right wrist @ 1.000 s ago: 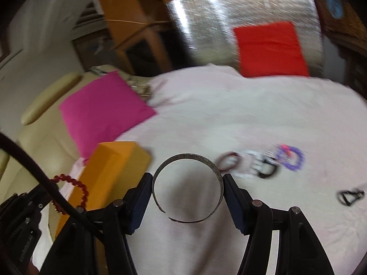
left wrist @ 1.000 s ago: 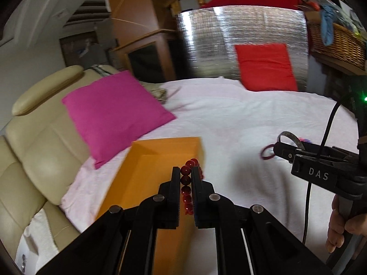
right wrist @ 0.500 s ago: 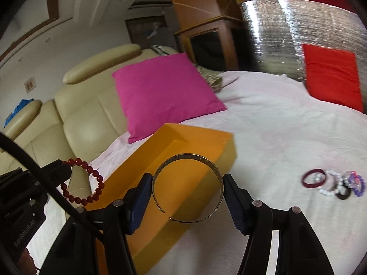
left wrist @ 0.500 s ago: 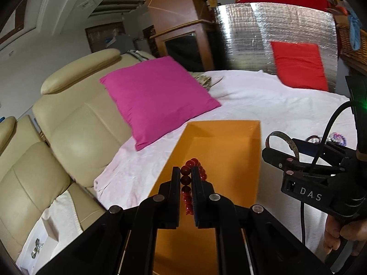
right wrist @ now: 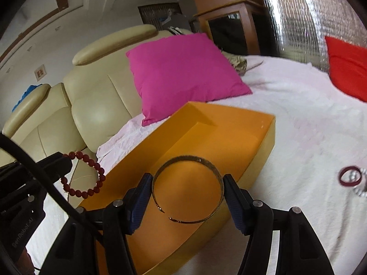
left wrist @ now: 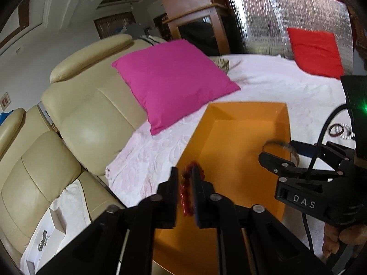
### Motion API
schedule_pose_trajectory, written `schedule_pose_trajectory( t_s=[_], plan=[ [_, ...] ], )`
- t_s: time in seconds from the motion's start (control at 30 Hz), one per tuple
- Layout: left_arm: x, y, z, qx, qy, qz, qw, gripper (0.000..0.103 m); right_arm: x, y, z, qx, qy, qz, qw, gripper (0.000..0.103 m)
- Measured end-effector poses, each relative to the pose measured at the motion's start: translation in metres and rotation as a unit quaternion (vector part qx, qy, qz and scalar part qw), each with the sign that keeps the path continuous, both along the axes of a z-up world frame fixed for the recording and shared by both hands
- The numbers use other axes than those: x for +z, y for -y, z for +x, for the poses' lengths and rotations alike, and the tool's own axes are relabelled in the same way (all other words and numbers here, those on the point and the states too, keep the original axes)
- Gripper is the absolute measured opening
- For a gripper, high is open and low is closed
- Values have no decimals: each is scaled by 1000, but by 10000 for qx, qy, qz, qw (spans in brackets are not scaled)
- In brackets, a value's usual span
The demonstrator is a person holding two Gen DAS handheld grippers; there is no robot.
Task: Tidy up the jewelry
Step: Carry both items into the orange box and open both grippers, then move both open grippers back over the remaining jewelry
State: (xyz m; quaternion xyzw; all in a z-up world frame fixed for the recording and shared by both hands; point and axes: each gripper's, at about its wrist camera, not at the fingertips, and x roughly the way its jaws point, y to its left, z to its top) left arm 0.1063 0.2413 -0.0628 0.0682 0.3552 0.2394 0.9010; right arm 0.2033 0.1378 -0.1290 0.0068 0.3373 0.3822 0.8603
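Holding a red bead bracelet [left wrist: 188, 190] pinched in my left gripper [left wrist: 185, 183], above the near left edge of the orange box [left wrist: 240, 142]. My right gripper [right wrist: 187, 192] clamps a gold bangle [right wrist: 187, 192] (open-ended) over the box too. More bracelets [right wrist: 351, 177] lie off to its right.

Red bead bracelet [left wrist: 186, 190]: round glossy beads, full loop, pinched between left gripper [left wrist: 184, 178] jaws, hanging above near left edge of orange box [right wrist: 257, 123].
Metal bangle [right wrist: 187, 189]: thin open cuff, gap facing camera, held across its width by right gripper [right wrist: 187, 188] jaws, above box interior.
Orange box: open, shallow, rectangular, on white bedspread.
Dark red ring bracelet [right wrist: 350, 176] lies on bedspread right of box, touching white beaded one [right wrist: 360, 183].
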Motion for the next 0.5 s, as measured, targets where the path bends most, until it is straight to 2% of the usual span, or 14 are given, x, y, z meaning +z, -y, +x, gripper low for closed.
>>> schedule_pose_trajectory(
  t_s=[0.03, 0.1, 0.27, 0.37, 0.43, 0.5],
  plan=[
    [-3, 0, 1, 8, -67, -8, 10000, 36, -3, -1, 3, -18, -70, -22, 10000, 72],
    [-7, 1, 2, 61, -126, 44, 9999, 53, -4, 0, 5, -36, -103, 9, 9999, 72],
    [-14, 4, 3, 26, -185, -101, 9998, 55, 7, 24, 9, -290, -91, 202, 9993, 72],
    [-17, 12, 5, -68, -210, -146, 9997, 56, 13, 49, 17, -655, -184, 242, 9974, 72],
    [-19, 22, 8, -175, -243, -266, 9992, 61, 15, 67, 23, -930, -320, 226, 9949, 72],
    [-20, 33, 12, -330, -274, -426, 9982, 63, 16, 87, 27, -1182, -411, 206, 9919, 72]
  ],
)
